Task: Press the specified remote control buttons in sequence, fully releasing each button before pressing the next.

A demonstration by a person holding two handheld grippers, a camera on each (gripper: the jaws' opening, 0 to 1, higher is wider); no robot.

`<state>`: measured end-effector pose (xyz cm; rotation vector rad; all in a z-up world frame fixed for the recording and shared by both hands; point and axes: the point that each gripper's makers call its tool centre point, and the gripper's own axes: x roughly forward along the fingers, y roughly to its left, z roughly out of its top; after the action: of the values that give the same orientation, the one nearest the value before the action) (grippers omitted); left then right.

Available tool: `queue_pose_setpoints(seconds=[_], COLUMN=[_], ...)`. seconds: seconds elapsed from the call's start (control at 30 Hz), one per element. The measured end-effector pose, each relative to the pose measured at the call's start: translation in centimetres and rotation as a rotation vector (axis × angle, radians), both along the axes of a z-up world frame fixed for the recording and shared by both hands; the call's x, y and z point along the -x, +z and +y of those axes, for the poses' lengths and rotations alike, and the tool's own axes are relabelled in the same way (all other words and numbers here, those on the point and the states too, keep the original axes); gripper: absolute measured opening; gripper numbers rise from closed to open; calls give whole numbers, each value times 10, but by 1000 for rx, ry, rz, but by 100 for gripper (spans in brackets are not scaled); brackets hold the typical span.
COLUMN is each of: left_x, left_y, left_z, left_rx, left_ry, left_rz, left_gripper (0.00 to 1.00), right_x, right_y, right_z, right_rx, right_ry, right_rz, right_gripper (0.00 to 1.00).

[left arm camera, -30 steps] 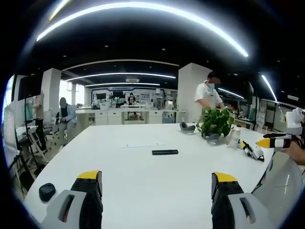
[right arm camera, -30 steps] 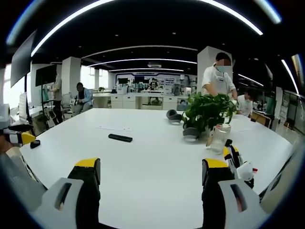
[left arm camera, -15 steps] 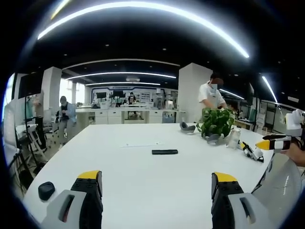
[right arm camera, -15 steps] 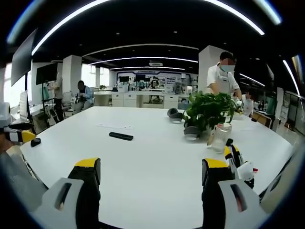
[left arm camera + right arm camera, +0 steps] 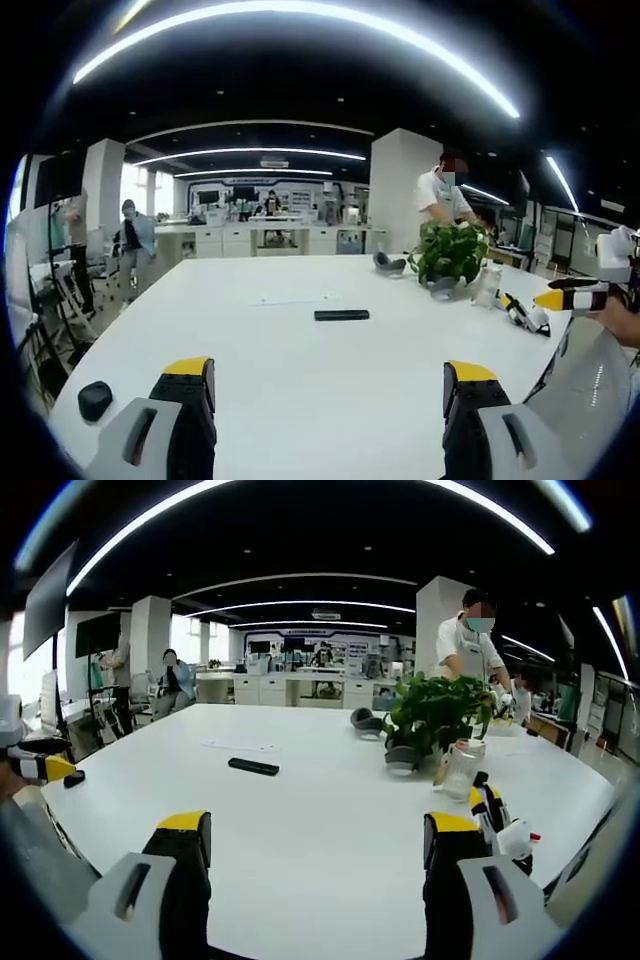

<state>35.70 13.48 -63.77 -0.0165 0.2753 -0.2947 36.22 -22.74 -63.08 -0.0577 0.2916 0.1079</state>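
I see a big white table (image 5: 300,370) spreading across both views, and I take it as my landmark. Beyond its far edge stands a person in a white shirt (image 5: 468,645), and another person (image 5: 133,235) is off past its far left corner, by a row of white cabinets.

On the table, toward its far right, sits a potted green plant (image 5: 432,712), with a clear jar (image 5: 459,770) just in front of it and a grey rounded object (image 5: 362,720) beside it, further back. Near the right edge of the table lies a spare yellow-and-black gripper tool (image 5: 495,815).

My left gripper (image 5: 325,400) hovers over the near edge of the table, jaws spread wide with nothing between them. My right gripper (image 5: 315,865) hangs the same way, released and empty.

The black remote control (image 5: 341,315) lies flat near the table's middle, well apart from both grippers; in the right gripper view it (image 5: 252,767) sits left of the plant. A small dark puck (image 5: 95,400) rests at the near left corner.
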Motion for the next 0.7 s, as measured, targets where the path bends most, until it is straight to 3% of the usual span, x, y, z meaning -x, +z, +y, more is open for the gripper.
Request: queue_pose_setpoints(seconds=[0.3,0.53,0.7], left_x=[0,-12,-23], left_y=[8,29,33], left_z=[-12,-19,-26], left_rx=[-9,-16,-56], left_ry=[-54,-84,-128], left_rz=[-3,-33,-26], left_gripper=[96,91,85], right_x=[0,0,0], right_y=[-1,-2,-2], right_z=[-1,-1,-4], right_rx=[4,7,5], right_ry=[2,7,1], right_rz=[7,10,10], right_gripper=[91,90,90])
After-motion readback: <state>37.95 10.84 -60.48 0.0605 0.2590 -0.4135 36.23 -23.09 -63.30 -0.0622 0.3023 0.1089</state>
